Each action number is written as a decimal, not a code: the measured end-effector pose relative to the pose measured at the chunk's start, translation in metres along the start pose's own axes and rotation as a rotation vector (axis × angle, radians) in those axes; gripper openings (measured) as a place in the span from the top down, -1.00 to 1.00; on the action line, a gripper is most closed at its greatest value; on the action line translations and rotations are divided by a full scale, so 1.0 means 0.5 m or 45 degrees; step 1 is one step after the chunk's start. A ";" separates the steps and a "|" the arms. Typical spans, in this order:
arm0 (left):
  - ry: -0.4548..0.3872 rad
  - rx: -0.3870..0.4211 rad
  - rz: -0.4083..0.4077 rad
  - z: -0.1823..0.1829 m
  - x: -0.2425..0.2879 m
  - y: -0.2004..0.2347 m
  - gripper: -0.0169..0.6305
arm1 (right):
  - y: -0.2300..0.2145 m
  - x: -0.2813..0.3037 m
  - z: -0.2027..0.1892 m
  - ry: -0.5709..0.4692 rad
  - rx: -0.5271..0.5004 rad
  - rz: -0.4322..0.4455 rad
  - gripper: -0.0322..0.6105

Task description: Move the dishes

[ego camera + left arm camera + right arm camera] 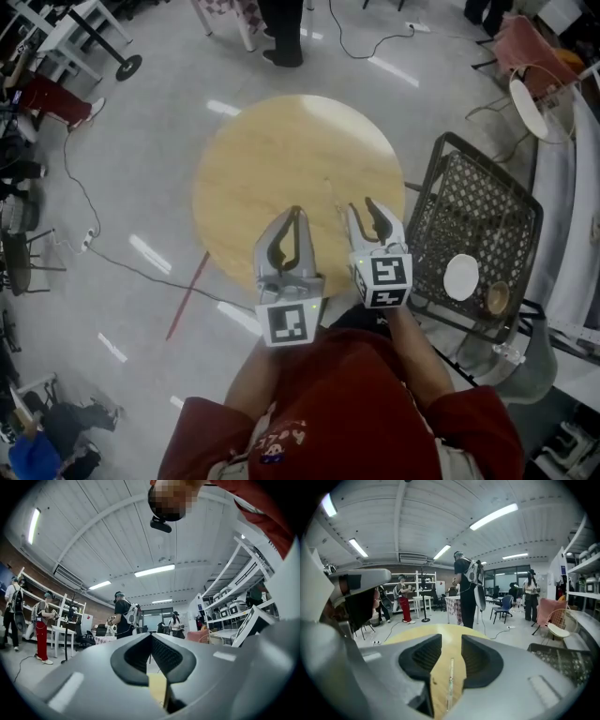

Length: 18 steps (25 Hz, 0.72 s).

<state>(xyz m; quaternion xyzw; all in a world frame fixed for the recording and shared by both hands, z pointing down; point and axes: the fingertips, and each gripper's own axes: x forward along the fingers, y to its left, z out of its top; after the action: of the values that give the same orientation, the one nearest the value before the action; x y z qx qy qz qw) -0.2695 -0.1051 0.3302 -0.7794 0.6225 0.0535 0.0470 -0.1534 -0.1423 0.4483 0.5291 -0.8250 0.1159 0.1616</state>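
Note:
A white plate and a small brown bowl lie in a black wire-mesh basket to the right of a round wooden table. Nothing stands on the tabletop. Both grippers hover over the table's near edge, side by side. My left gripper is shut with nothing in it; in the left gripper view its pads meet. My right gripper is open and empty, its jaws pointing along the tabletop. The mesh basket shows at the right of the right gripper view.
A person stands on the grey floor beyond the table. Cables trail across the floor at the left. A pink chair and white shelving stand to the right. Other people stand about the room.

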 end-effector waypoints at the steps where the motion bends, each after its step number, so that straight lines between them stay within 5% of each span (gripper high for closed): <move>1: 0.001 0.002 0.000 -0.002 -0.001 0.003 0.93 | 0.005 0.009 -0.012 0.030 0.002 0.011 0.54; 18: 0.042 0.021 -0.019 -0.065 -0.024 0.029 0.93 | 0.036 0.113 -0.203 0.441 -0.009 0.086 0.53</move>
<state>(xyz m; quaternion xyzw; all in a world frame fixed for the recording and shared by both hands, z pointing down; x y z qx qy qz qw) -0.2857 -0.1012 0.3640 -0.7844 0.6178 0.0353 0.0435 -0.1772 -0.1451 0.5634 0.4725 -0.8026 0.2077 0.2991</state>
